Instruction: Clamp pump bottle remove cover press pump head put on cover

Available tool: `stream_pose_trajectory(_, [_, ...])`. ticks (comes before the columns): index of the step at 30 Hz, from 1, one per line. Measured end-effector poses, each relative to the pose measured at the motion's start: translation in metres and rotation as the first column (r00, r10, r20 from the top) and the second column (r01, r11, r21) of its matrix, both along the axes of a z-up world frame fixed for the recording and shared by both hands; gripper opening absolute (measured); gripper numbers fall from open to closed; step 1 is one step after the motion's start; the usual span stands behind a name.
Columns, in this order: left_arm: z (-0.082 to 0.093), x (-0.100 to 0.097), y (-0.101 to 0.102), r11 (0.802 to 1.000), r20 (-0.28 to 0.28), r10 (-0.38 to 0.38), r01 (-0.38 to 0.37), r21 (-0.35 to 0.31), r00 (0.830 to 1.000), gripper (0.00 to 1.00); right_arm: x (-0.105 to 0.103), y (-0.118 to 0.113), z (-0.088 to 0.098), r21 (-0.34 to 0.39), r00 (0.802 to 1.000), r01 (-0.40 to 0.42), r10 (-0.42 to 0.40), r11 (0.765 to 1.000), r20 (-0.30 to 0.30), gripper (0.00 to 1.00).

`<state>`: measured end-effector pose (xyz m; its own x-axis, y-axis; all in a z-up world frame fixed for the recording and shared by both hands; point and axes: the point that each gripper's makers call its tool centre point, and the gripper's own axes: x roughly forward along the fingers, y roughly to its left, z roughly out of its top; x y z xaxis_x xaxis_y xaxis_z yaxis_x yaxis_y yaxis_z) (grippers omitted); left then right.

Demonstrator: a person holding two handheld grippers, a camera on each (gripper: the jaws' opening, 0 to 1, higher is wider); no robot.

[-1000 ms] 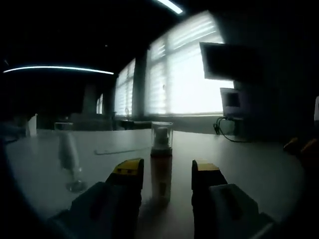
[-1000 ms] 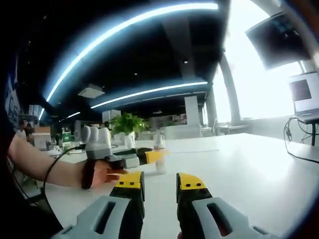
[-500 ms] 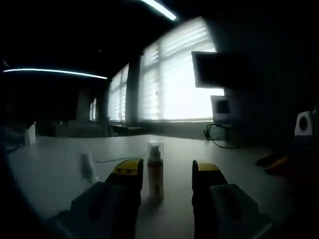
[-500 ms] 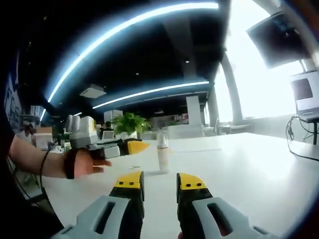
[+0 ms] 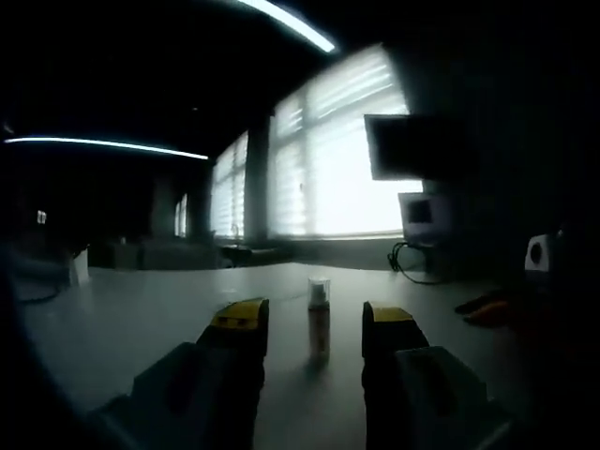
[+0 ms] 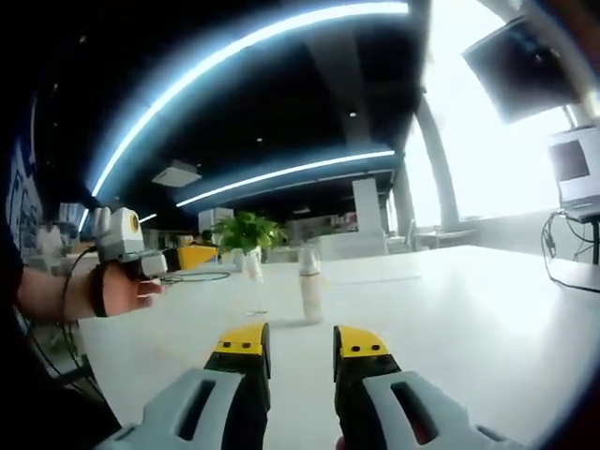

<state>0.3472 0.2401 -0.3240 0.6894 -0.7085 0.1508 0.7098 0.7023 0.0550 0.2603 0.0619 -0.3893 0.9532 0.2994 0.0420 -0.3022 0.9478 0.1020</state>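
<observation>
The pump bottle (image 5: 319, 330) stands upright on the white table (image 5: 141, 328), its clear cover (image 5: 319, 292) on top. My left gripper (image 5: 314, 317) is open, and the bottle is well ahead of its yellow-tipped jaws, apart from them. In the right gripper view the same bottle (image 6: 309, 293) stands mid-table, beyond my open right gripper (image 6: 302, 343), which holds nothing. The left gripper (image 6: 159, 262), held in a person's hand, hovers off to the bottle's left. The right gripper's orange tip (image 5: 486, 310) shows dimly at the right.
A small white bottle (image 6: 251, 265) and a potted plant (image 6: 240, 231) stand at the table's far side. A dark monitor (image 5: 412, 145) hangs by the bright windows, with a screen (image 6: 574, 169) and a cable (image 5: 412, 262) at the table's right end.
My left gripper has drawn back from the bottle, which now stands free and farther off. In the right gripper view the hand with the left gripper has moved left. The right gripper has held still.
</observation>
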Motion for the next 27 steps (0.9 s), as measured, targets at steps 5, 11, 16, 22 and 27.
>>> stream_pose_trajectory(5, [-0.003, -0.014, 0.021, 1.000, 0.024, 0.014, -0.015, 0.021, 1.000, 0.31, 0.001, 0.005, -0.001, -0.001, 1.000, -0.016, 0.016, 1.000, 0.000, 0.22])
stream_pose_trajectory(11, [-0.021, -0.026, 0.052, 0.998, -0.033, 0.057, -0.058, -0.030, 0.998, 0.31, 0.001, 0.013, -0.006, -0.006, 0.999, -0.036, 0.036, 0.999, -0.008, 0.23])
stream_pose_trajectory(16, [-0.036, -0.035, 0.066, 0.996, -0.051, 0.078, -0.080, -0.029, 0.996, 0.31, -0.001, 0.015, -0.006, -0.009, 0.999, -0.043, 0.043, 0.999, -0.007, 0.23])
stream_pose_trajectory(22, [-0.044, -0.043, 0.071, 0.998, -0.037, 0.067, -0.067, -0.001, 0.997, 0.31, -0.001, 0.017, -0.007, -0.023, 0.998, -0.056, 0.056, 0.998, -0.004, 0.25])
stream_pose_trajectory(27, [-0.049, -0.048, 0.079, 0.997, -0.050, 0.068, -0.070, -0.024, 0.996, 0.30, 0.001, 0.017, -0.006, -0.074, 0.997, -0.071, 0.072, 0.995, 0.015, 0.26])
